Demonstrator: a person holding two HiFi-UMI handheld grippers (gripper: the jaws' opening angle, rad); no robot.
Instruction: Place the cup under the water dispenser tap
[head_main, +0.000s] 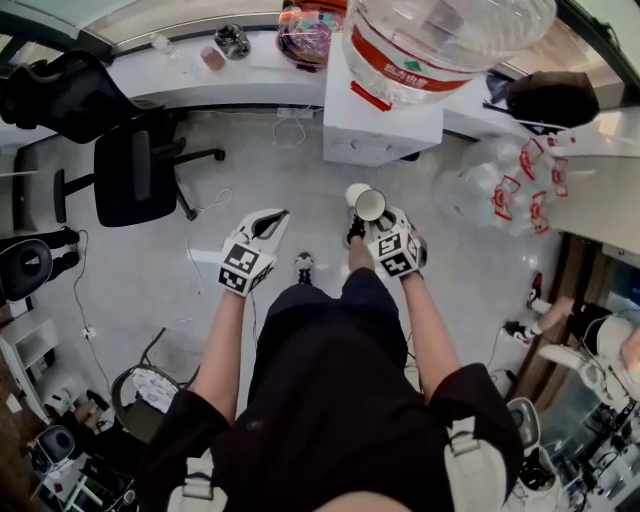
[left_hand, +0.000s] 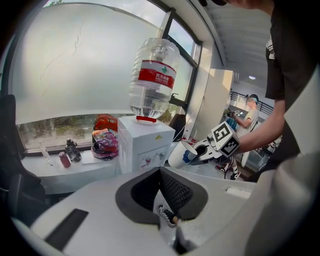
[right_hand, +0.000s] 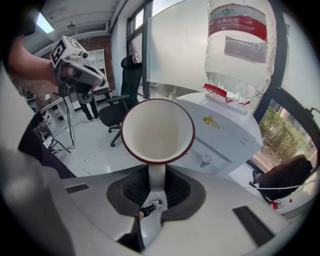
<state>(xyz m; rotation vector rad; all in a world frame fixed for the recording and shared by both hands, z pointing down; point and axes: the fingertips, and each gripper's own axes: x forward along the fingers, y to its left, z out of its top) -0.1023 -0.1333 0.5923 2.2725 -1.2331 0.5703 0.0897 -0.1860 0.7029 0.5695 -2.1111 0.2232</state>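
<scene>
Grey floor (head_main: 250, 150) at centre, chair (head_main: 135, 175) upper left, dispenser (head_main: 380, 125) top middle; right gripper (head_main: 379, 220) clamps cup (head_main: 368, 203), left gripper (head_main: 270, 222) pinched together, empty

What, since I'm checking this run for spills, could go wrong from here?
The right gripper pinches the cup only by its handle, so it could swing or slip. The cup's mouth faces the gripper, not up; unless righted, it would catch no water. Its rim could knock the water dispenser near the small tap.

Black office chair (head_main: 135, 175), colourful bag (head_main: 305, 30) on ledge (head_main: 200, 75)
</scene>
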